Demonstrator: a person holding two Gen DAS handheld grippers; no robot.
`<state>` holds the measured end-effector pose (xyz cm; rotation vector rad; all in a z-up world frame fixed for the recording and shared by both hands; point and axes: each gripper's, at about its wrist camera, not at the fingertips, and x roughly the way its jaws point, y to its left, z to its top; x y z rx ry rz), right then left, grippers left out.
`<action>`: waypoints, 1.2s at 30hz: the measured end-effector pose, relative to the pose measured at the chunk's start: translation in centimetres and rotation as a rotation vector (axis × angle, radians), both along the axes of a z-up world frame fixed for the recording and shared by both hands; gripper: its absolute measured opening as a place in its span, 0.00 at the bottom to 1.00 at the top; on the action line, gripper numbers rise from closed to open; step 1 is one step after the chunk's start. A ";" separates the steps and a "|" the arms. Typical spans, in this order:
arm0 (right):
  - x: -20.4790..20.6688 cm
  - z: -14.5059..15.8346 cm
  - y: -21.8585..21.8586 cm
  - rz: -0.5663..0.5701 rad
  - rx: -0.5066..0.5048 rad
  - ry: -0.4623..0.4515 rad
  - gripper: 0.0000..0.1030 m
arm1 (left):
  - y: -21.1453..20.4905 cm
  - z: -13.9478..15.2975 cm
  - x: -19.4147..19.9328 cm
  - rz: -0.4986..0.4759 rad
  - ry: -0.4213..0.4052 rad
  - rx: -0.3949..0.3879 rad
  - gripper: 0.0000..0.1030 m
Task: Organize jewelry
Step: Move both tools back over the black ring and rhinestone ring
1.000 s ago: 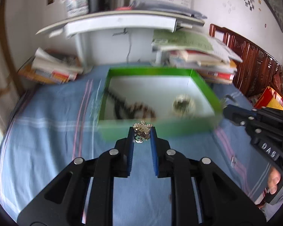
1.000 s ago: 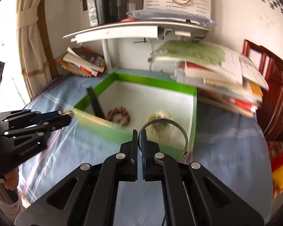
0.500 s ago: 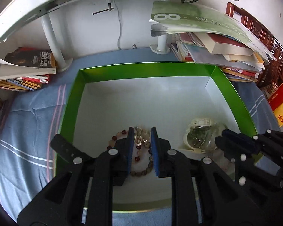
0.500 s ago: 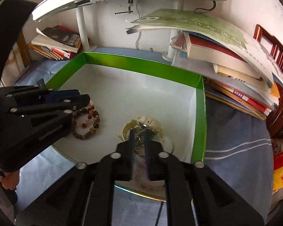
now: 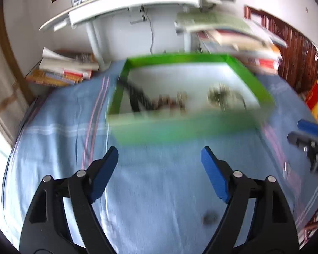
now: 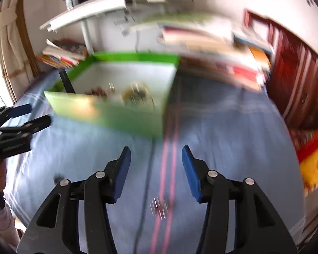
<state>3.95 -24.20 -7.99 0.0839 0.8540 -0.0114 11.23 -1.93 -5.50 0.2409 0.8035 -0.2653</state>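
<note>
The frames are motion-blurred. A green box (image 5: 190,127) with a white floor lies on the blue cloth, also seen in the right wrist view as the green box (image 6: 108,114). Inside it lie a bead bracelet (image 5: 165,103), a small sparkly piece (image 5: 181,98) and a pale piece with a metal hoop (image 5: 220,97). My left gripper (image 5: 159,154) hangs over the cloth in front of the box, jaws opening wide, nothing between them. My right gripper (image 6: 155,154) is also short of the box, jaws opening and empty. A small reddish piece (image 6: 159,207) lies on the cloth beneath it.
Stacks of books (image 5: 67,72) and more books (image 6: 222,63) flank the box below a white shelf (image 5: 133,2). A black strip (image 5: 137,97) leans in the box's left side. A small dark item (image 5: 209,219) lies on the cloth. A dark wooden chair (image 6: 296,80) stands at right.
Both grippers carried their pieces into the box, let them go there and pulled back over the cloth. The jaws of both went from shut to wide apart.
</note>
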 end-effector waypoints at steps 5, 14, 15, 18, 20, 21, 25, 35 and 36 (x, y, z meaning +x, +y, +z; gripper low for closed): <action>-1.5 -3.1 0.2 0.002 0.035 0.083 0.49 | 0.4 -2.7 -3.9 -0.011 0.048 0.021 0.81; -1.0 -4.0 3.6 0.050 -0.044 0.051 0.48 | -0.7 -4.6 -4.5 -0.025 0.094 0.021 0.81; -1.0 -3.9 3.8 0.060 -0.038 0.050 0.48 | -0.7 -4.7 -4.6 -0.025 0.095 0.022 0.81; -1.4 -3.7 4.6 0.110 -0.003 0.037 0.48 | -0.6 -4.8 -4.6 -0.020 0.100 0.022 0.81; -1.6 -3.3 4.7 0.111 0.001 0.025 0.48 | -0.3 -4.8 -4.6 -0.016 0.104 0.019 0.81; -1.6 -3.2 4.5 0.102 -0.002 0.024 0.48 | -0.2 -4.8 -4.6 -0.016 0.107 0.016 0.81; -1.8 -3.3 3.3 0.054 -0.005 0.034 0.48 | -0.2 -4.9 -5.0 -0.027 0.118 0.002 0.81; -2.1 -4.1 3.9 0.065 -0.021 0.044 0.44 | -0.5 -5.7 -4.9 -0.031 0.134 -0.023 0.52; -2.0 -4.1 4.1 0.070 -0.020 0.043 0.44 | -0.4 -5.7 -4.8 -0.021 0.127 -0.016 0.52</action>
